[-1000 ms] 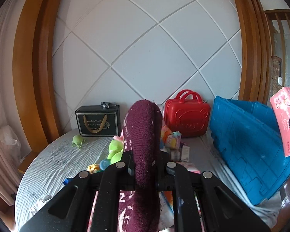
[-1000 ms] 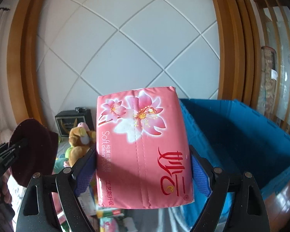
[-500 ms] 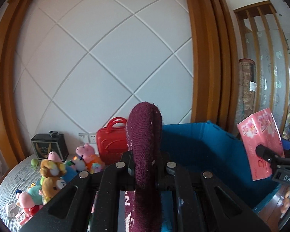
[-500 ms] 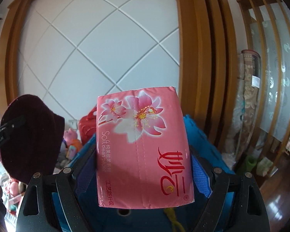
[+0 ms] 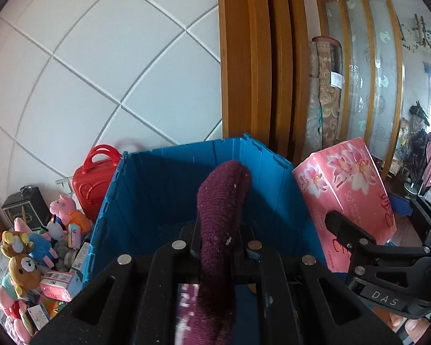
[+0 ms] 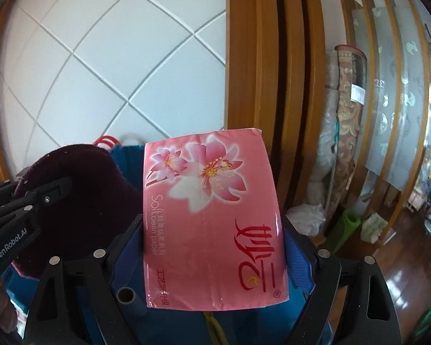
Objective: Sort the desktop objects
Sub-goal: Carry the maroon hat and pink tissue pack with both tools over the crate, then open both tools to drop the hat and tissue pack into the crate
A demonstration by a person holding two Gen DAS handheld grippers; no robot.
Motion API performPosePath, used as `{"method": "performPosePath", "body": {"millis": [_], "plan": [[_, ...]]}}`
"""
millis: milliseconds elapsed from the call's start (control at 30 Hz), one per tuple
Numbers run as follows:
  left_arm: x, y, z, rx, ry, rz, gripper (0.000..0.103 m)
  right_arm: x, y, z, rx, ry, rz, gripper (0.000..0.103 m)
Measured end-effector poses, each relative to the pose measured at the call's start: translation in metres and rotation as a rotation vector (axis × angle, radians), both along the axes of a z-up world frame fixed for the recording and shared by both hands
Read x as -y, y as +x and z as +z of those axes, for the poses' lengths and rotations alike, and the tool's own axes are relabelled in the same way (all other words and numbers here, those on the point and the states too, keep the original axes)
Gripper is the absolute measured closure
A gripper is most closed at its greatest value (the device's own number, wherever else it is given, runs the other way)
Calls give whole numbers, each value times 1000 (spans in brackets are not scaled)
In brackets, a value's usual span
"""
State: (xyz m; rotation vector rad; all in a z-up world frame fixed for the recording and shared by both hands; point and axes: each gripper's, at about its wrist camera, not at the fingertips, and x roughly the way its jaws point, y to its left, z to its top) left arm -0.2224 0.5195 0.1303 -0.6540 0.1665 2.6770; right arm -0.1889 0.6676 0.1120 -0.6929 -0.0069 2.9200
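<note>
Pinching a maroon sock [image 5: 221,215] and tissue pack [image 6: 212,221], both tongs face the blue crate [image 5: 163,184].

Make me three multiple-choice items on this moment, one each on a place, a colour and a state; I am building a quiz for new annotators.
1. Where does the red case stand?
A. inside the blue crate
B. outside the blue crate, at its left wall in the left wrist view
C. on the floor by the rolled rug

2. What colour is the knit cloth in the left tool?
A. dark maroon
B. yellow
C. white

3. What is the state of the right tool?
A. shut on nothing
B. open with nothing between
C. clamped on the pink tissue pack

Key: 1 B, the case shows beyond the crate's outer wall; 2 A, the cloth is maroon in both views; 3 C, both pads press the pack's sides.
</note>
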Motion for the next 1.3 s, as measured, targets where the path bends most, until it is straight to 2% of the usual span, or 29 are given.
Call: {"method": "performPosePath", "body": {"millis": [233, 367, 500, 600, 667, 733, 933, 1133, 1300], "plan": [[-7, -4, -21, 46, -46, 21, 92, -1, -2, -13, 8, 36, -1, 16], [-3, -8, -29, 70, -53, 49, 92, 5, -6, -19, 11, 90, -18, 15], [4, -15, -35, 119, -51, 76, 89, 9, -11, -23, 24, 101, -15, 14], [11, -20, -36, 142, -39, 89, 67, 8, -15, -24, 23, 88, -15, 11], [15, -19, -36, 126, -35, 97, 41, 8, -13, -19, 1, 85, -18, 2], [18, -17, -34, 105, -36, 99, 30, 9, -9, -14, -21, 78, -6, 0], [31, -10, -29, 82, -16, 93, 30, 12, 9, -3, -67, 95, -8, 0], [47, 14, -18, 18, 1, 96, 30, 14, 30, -2, -101, 83, -12, 0], [62, 38, -11, -58, 24, 120, 19, 23, 44, -1, -118, 83, 2, 0]]}}
